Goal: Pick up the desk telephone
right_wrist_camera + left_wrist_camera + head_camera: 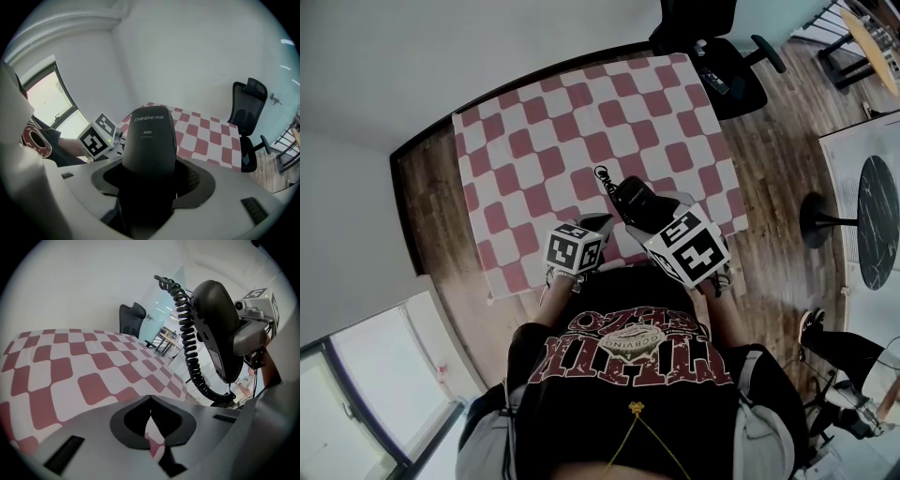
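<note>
A black telephone handset [635,196] is off the table, and my right gripper [654,212] is shut on its lower part. In the right gripper view the handset [149,136] stands upright between the jaws, its printed back towards the camera. Seen from the left gripper view, the handset [216,324] hangs at the right with its coiled black cord [190,348] curling above and trailing below it. My left gripper [600,223] hovers just left of the handset over the table's near edge. Its jaws [150,401] are closed together and hold nothing. No telephone base is in view.
A red and white checkered cloth [534,141] covers the square table. Beyond the far right corner stands a black office chair [722,56]. A round dark side table [872,220] is at the right on the wooden floor [769,150]. A window lies behind at lower left.
</note>
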{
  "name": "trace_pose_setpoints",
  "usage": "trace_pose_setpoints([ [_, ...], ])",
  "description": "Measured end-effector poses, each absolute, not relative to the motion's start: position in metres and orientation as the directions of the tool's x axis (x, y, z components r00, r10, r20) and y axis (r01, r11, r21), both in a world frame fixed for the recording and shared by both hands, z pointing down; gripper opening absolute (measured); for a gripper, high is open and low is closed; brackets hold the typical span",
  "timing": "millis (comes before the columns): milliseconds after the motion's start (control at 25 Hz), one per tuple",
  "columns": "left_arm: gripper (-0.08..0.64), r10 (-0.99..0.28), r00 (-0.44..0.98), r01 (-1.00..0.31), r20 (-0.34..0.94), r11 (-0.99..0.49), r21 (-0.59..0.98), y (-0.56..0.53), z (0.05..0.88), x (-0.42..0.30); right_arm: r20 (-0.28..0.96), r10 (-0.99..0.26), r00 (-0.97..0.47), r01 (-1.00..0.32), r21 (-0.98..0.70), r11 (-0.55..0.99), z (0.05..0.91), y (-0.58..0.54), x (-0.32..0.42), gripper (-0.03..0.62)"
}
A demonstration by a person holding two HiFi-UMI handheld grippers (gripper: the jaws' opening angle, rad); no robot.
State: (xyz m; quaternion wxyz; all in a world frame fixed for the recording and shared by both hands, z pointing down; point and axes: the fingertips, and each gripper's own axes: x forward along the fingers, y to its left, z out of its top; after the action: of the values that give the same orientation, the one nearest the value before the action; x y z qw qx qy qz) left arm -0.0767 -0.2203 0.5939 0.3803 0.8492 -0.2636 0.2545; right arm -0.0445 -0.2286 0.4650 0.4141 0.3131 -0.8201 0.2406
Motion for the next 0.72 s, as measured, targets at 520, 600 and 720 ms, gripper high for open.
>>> trace_pose_setpoints([
  [520,0.008,-0.26,0.721,-0.651,0.643,-0.572,0.499,-0.2181,0.5961,-0.0809,0.83,-0.307,-0.466,-0.706,-0.139,0.695,0.4665,-0.2257,-0.0463,0.282],
  [600,0.008,-0.26,0.721,-0.652,0.642,-0.569,0.501,-0.2182,0.5957,-0.0811,0.83,-0.305,-0.467,-0.704,-0.141,0.696,0.4665,-0.226,-0.0463,0.282],
  [720,0.008,-0.26,0.72,-0.653,0.644,-0.568,0.5,-0.2191,0.5966,-0.0817,0.831,-0.3,-0.468,-0.702,-0.144,0.697,0.4678,-0.227,-0.0469,0.282],
])
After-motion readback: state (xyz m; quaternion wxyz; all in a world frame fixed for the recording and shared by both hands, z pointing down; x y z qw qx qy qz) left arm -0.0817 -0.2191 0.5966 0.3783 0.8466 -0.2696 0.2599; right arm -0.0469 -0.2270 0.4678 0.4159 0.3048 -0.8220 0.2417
